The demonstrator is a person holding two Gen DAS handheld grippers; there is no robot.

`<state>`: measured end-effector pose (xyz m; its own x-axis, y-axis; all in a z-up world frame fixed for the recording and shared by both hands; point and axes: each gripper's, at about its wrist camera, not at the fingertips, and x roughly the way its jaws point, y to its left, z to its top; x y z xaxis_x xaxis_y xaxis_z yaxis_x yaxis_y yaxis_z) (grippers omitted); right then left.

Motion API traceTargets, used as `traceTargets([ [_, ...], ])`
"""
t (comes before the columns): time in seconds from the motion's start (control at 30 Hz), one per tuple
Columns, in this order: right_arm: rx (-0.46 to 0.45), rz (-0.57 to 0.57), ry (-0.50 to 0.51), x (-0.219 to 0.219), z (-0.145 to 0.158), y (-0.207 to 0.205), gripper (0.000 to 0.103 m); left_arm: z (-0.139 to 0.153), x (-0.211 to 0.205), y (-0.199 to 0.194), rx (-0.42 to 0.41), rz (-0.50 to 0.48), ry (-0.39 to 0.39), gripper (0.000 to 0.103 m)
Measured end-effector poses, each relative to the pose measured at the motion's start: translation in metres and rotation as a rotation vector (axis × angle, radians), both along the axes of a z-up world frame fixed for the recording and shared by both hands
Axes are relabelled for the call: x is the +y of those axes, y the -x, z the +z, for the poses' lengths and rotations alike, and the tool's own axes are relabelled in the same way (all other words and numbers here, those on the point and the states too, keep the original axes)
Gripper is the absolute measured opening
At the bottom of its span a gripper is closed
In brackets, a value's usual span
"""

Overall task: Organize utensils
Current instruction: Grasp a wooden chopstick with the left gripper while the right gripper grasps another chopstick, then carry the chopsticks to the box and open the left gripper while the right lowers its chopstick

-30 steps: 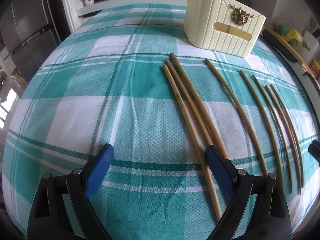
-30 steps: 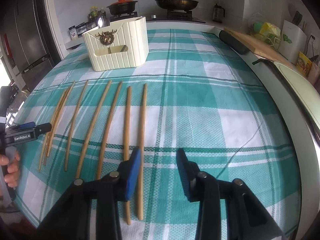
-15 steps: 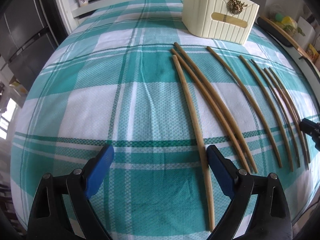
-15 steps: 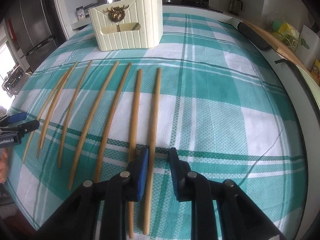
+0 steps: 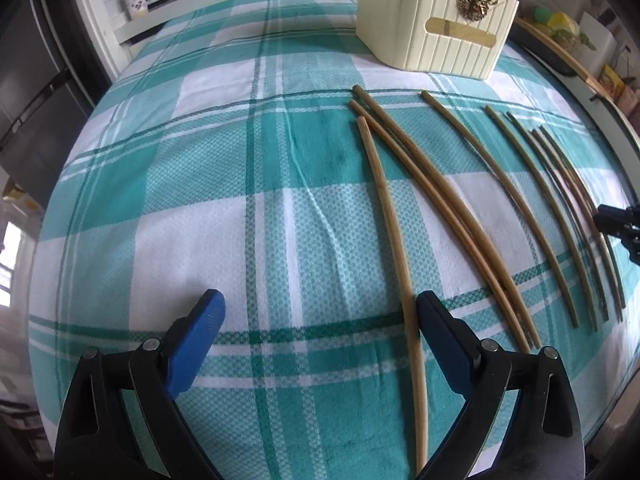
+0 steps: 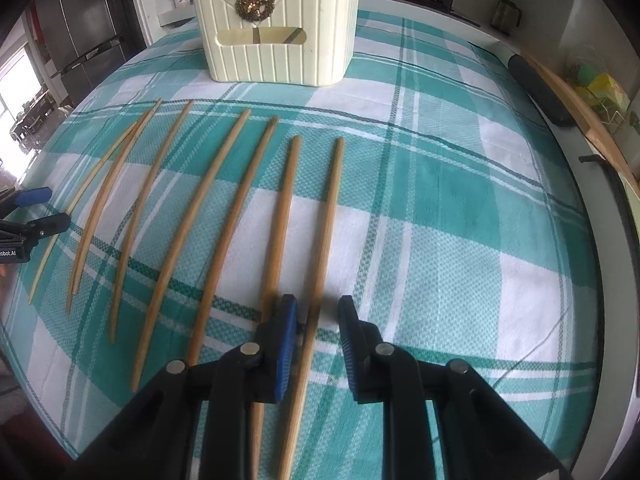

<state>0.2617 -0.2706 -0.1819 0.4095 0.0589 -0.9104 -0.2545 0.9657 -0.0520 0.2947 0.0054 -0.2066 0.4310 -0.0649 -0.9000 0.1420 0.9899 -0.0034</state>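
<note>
Light, stiff, slippery bamboo chopstick point(image 6: 320, 248), rightmost in the row near the worktop's front edge, best pinched at its near end between right gripper point(image 6: 316, 320) fingers, parted astride it; left gripper point(image 5: 320, 320) fingers wide apart, empty.

Checked tablecloth point(image 6: 460, 240) carries chopsticks point(image 6: 224, 216) and holder point(image 6: 276, 28)

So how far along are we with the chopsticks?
Done: none visibly stowed; all eight chopsticks lie on the cloth, apart from the cream holder. In hand: the right gripper, open, straddles the rightmost chopstick; the left gripper is open, empty. Left: everything.
</note>
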Motion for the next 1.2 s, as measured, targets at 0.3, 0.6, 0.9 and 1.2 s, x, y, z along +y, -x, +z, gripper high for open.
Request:
traceTargets([
  [0.3, 0.034, 0.022, -0.016, 0.005, 0.0, -0.063, 0.022, 0.003, 0.0, -0.054, 0.03, -0.009, 0.004, 0.085],
  [0.6, 0.044, 0.017, -0.024, 0.019, 0.0, -0.107, 0.018, 0.008, -0.019, -0.093, 0.037, -0.046, -0.009, 0.053],
  [0.9, -0.023, -0.063, -0.162, 0.001, 0.016, -0.108, 0.005, 0.021, -0.013, -0.088, -0.045, -0.03, 0.055, 0.004],
  [1.2, -0.255, -0.037, -0.293, -0.007, 0.115, -0.048, 0.005, 0.11, 0.015, -0.037, -0.254, 0.0, 0.197, 0.004],
])
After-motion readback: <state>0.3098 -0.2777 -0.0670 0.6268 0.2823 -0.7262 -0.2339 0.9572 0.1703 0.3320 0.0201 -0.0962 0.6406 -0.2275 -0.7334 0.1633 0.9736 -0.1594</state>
